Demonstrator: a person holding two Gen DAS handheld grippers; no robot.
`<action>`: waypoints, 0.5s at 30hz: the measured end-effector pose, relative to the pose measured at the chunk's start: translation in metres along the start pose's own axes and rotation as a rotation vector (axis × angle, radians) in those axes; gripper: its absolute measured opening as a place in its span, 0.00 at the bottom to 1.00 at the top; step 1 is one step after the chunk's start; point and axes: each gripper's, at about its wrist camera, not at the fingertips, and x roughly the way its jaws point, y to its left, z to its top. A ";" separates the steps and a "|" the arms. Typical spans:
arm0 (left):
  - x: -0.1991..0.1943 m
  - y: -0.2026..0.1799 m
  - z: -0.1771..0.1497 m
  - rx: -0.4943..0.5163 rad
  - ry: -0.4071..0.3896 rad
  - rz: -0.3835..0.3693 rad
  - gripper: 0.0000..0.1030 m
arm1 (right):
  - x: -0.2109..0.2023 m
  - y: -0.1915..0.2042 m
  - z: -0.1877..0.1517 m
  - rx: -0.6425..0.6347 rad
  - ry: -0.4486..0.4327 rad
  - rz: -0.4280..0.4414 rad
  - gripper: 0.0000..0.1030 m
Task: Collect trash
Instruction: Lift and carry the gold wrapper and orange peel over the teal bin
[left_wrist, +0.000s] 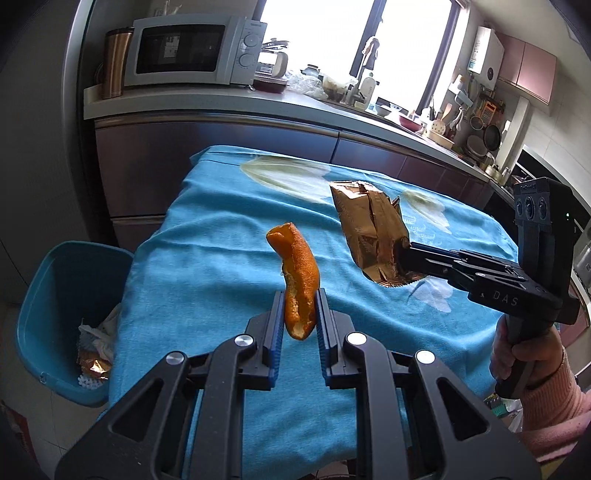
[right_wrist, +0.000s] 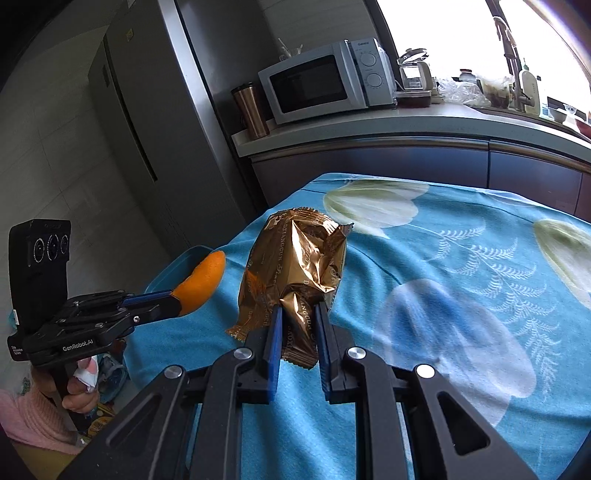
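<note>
Left gripper (left_wrist: 299, 308) clamped on peel (left_wrist: 297, 280), right gripper (right_wrist: 298, 325) on wrapper (right_wrist: 295, 266); bin (left_wrist: 55, 295) down-left, nearer left.

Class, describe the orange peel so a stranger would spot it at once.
Start at the blue flowered tablecloth. Above its near edge, the left tongs pinch a curved orange peel upright. Unlike the crinkled gold wrapper beside it, it is bright orange with a pale inner side.
</note>
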 end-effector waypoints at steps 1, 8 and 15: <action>-0.003 0.004 -0.001 -0.007 -0.004 0.006 0.16 | 0.003 0.005 0.001 -0.007 0.002 0.008 0.15; -0.022 0.037 -0.006 -0.061 -0.026 0.060 0.16 | 0.024 0.036 0.007 -0.054 0.025 0.060 0.15; -0.041 0.074 -0.010 -0.117 -0.053 0.122 0.16 | 0.044 0.064 0.016 -0.108 0.044 0.112 0.15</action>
